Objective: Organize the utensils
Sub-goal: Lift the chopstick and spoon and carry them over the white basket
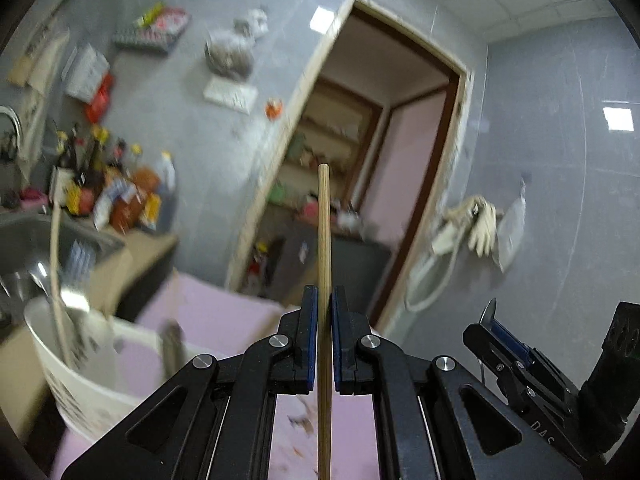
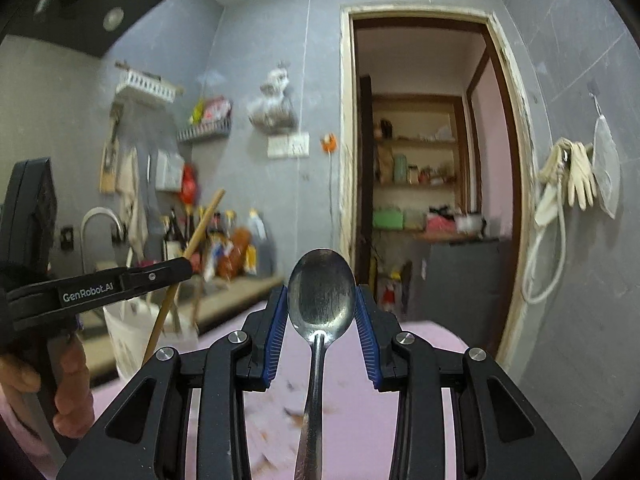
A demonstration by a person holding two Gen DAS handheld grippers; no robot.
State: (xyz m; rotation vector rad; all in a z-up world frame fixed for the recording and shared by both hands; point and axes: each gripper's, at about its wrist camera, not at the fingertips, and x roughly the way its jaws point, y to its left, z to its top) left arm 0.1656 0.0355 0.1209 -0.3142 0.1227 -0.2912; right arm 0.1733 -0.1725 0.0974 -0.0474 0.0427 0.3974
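My left gripper is shut on a wooden chopstick that stands upright between its blue pads. In the right wrist view this gripper shows at the left, its chopstick slanted. My right gripper is shut on a metal spoon, with the bowl pinched between the pads and facing the camera. The left wrist view catches it edge-on at the lower right. A white utensil bucket stands lower left and holds another chopstick and a spoon. It also shows past the left gripper.
Pink cloth covers the table below both grippers. A steel sink and several bottles line the counter at left. An open doorway lies ahead. Gloves hang on the right wall. A person's hand grips the left tool.
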